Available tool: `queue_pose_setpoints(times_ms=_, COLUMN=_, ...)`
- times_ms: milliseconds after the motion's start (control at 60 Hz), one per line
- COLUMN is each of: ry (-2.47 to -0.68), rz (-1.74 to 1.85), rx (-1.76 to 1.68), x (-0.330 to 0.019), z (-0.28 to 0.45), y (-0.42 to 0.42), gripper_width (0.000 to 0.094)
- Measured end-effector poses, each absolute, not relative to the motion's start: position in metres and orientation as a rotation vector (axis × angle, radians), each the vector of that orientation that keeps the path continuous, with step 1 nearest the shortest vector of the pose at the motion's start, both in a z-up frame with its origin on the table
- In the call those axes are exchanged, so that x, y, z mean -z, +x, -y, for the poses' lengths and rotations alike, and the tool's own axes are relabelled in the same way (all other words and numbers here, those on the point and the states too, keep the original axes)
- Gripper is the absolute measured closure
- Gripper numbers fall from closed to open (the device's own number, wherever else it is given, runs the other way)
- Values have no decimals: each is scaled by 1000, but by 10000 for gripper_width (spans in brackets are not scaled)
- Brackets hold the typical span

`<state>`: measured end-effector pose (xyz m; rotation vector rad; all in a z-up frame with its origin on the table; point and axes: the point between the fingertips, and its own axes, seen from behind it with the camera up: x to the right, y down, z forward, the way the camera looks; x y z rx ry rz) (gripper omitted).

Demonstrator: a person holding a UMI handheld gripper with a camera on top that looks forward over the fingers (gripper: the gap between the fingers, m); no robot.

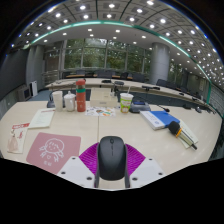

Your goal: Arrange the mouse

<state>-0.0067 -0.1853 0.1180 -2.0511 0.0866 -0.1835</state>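
The mouse, dark and rounded, sits between the two fingers of my gripper, on a magenta round mat with a radiating pattern that spreads out from under it on both sides. My fingers' pale tips flank the mouse at either side; I cannot tell whether they press on it or merely stand about it. The mouse rests on a light-coloured table.

Taking the mouse as my landmark: just to its left lies a pinkish square mat with a white drawing on it. Farther left and beyond the mouse is a sheet of paper. Beyond the mouse and left of it stands a group of containers, among them a red-and-green can and a pale cup. Straight beyond the mouse stands a cup with a green band. To the right and beyond it lies a blue-edged book or folder, and further right a dark brush-like object. Well beyond the mouse, past the table, rows of desks and large windows show under ceiling lights.
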Motion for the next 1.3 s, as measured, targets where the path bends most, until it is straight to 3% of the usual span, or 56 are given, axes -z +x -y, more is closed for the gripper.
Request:
queue_pose_setpoints(times_ms=117, ry=-1987, rz=-50, rx=91, x=-163, z=146, y=-72, gripper_width=596)
queue_pose_setpoints(times_ms=217, ry=-1997, rz=-8, rx=16, x=-157, z=116, y=-137, gripper_width=596)
queue_pose_setpoints(times_ms=383, ry=-2099, rz=35, rx=-69, x=-94, z=97, y=-216, gripper_width=596)
queue_pose_setpoints(times_ms=550, ry=-2193, rz=45, rx=-46, x=-27, z=91, y=-242, gripper_width=589)
queue_pose_setpoints(times_ms=717, ry=-2255, rz=25, rx=-35, x=11, z=92, y=-241, gripper_width=485)
queue_pose_setpoints(times_ms=783, ry=-2236, rz=41, rx=-40, x=3, z=94, y=-240, gripper_width=393)
queue_pose_setpoints(times_ms=867, ry=-2232, rz=72, rx=-36, x=-15, z=104, y=-240, gripper_width=72)
queue_pose_setpoints(times_ms=917, ry=-2216, rz=86, rx=-32, x=-32, z=115, y=-239, gripper_width=103)
queue_pose_setpoints(times_ms=1000, ry=-2197, rz=97, rx=-19, x=-69, z=142, y=-235, gripper_width=69)
queue_pose_setpoints(times_ms=1300, ry=-2153, rz=37, rx=-6, x=-188, z=294, y=-216, gripper_width=81)
